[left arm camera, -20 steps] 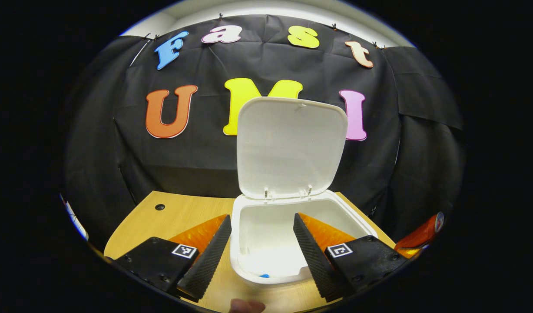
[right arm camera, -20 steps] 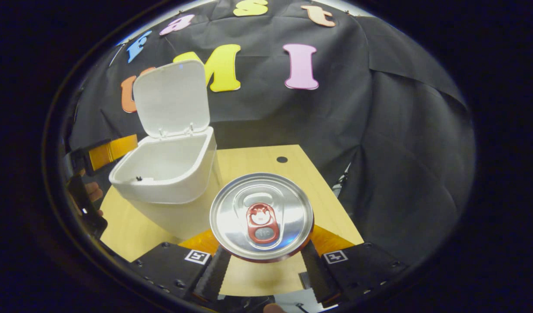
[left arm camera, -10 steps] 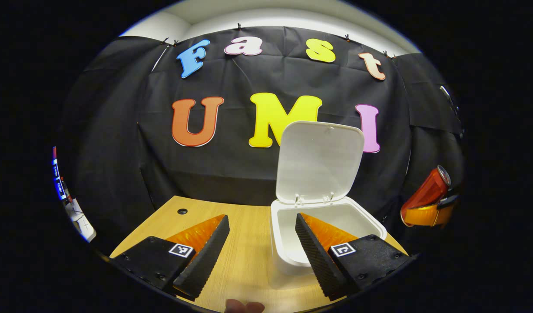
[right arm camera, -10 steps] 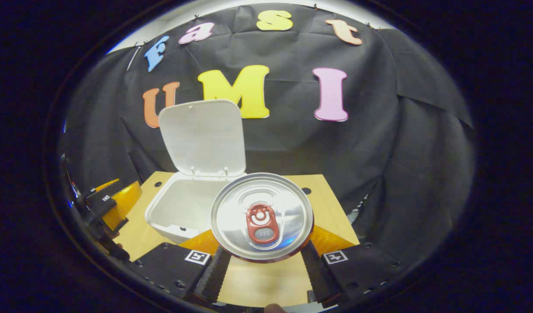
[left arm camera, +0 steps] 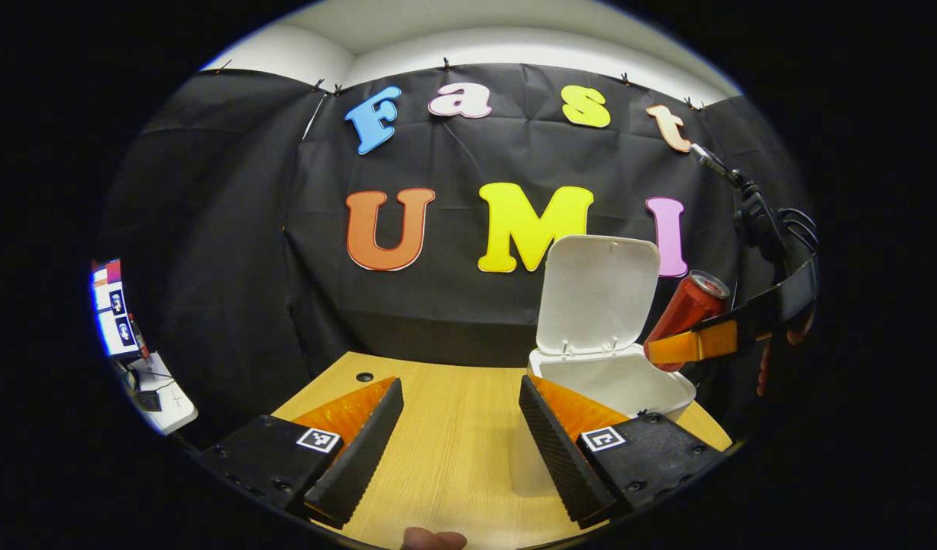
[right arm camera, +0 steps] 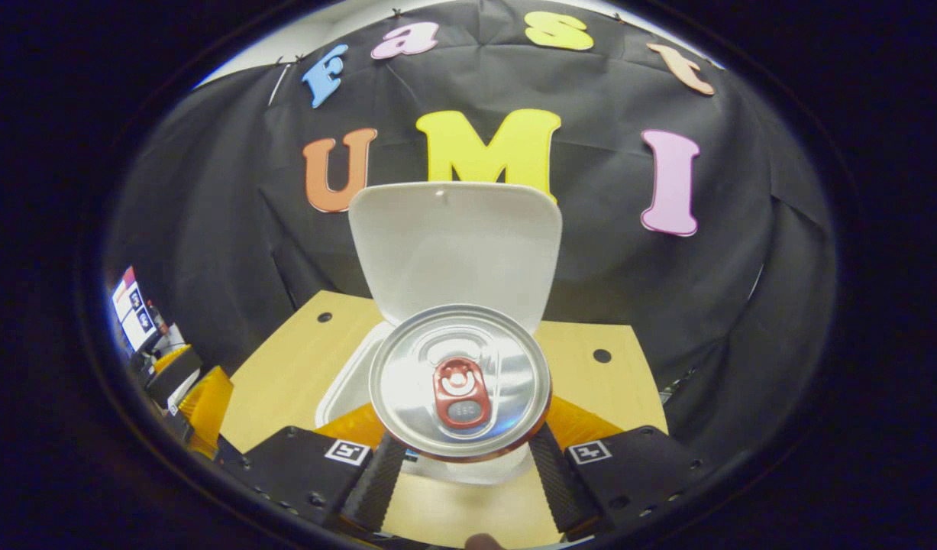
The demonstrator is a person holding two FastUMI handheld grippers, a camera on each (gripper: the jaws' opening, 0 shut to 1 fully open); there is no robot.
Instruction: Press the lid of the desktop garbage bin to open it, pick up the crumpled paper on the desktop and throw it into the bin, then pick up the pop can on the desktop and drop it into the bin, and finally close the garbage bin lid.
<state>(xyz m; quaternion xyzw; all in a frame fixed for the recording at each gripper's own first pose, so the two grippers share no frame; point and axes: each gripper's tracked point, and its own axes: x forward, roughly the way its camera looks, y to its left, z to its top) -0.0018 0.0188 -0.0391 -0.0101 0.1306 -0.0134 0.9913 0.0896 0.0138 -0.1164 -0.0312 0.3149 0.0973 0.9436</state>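
The right gripper (right arm camera: pixel 462 477) clamps the red aluminium pop can (right arm camera: pixel 460 380) above the open white plastic bin (right arm camera: pixel 346 382), its lid (right arm camera: pixel 454 248) upright, while the left gripper (left arm camera: pixel 460 447) hovers wide apart, empty, over the wooden desktop (left arm camera: pixel 453 428).

Right gripper view: the pop can (right arm camera: pixel 460 382) hides most of the bin (right arm camera: pixel 346 386) opening, so its contents cannot be told. Left gripper view: at 3 o'clock, the right hand-held gripper (left arm camera: pixel 693 345) covers part of the can; the screen (left arm camera: pixel 111 305) at 9 o'clock is perhaps too small to read.
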